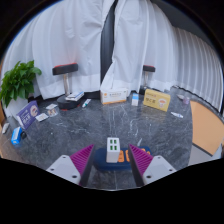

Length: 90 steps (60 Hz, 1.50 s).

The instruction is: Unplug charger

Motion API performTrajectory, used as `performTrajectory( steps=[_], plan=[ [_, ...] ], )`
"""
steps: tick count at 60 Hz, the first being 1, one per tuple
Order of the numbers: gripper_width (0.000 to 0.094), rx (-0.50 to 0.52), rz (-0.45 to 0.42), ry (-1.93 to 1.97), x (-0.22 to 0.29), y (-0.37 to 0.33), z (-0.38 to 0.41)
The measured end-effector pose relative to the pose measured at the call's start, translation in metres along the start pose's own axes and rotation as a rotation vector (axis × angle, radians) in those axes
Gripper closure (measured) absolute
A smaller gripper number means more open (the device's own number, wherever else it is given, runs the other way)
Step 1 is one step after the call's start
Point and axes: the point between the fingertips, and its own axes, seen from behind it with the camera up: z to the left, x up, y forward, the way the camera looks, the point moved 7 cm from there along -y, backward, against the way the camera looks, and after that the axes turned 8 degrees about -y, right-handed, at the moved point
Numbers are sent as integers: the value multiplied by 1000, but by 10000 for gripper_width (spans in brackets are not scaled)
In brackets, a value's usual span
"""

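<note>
Resting on a dark marbled table (100,125), a white charger (113,146) stands plugged into a power strip (112,157) whose face shows blue and orange marks. Both sit between the fingers of the gripper (112,158), at about six o'clock from the table's middle. The tongs are spread apart: each magenta pad (82,157) stands off to its own side of the charger with a gap showing, so nothing is clamped.

Beyond the fingers, toward twelve o'clock, a pale flat box (114,96) and a yellow box (156,100) lie near the far edge of the table. At about ten o'clock a purple package (27,113) leans beside a blue item (17,135), with a green potted plant (18,80) behind them. A dark device (70,100) sits at eleven o'clock. A wooden board (207,125) lies at three o'clock. White curtains (70,45) hang behind the table, and two dark stools (65,70) stand in front of them.
</note>
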Motion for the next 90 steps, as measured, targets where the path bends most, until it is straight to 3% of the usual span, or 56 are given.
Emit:
performTrajectory(
  steps=[10,15,23,31,35,41,52,61,71,80,86,90],
  plan=[
    [748,-2,11,35,-5,25,0],
    [830,29,19,24,-7,26,0],
    [853,112,61,65,6,18,-8],
    [855,61,-326,-9,139,-57,-67],
    [855,91,-390,11,171,-74,-89],
    [855,121,-340,53,162,-55,-122],
    [846,172,-74,96,47,12,-159],
    [793,246,60,120,-15,48,-166],
    [726,264,93,99,-32,66,-184],
    [389,176,93,34,-28,68,-214],
    [85,133,73,7,-17,58,-230],
    [86,104,48,-12,-5,42,-237]
  ],
)
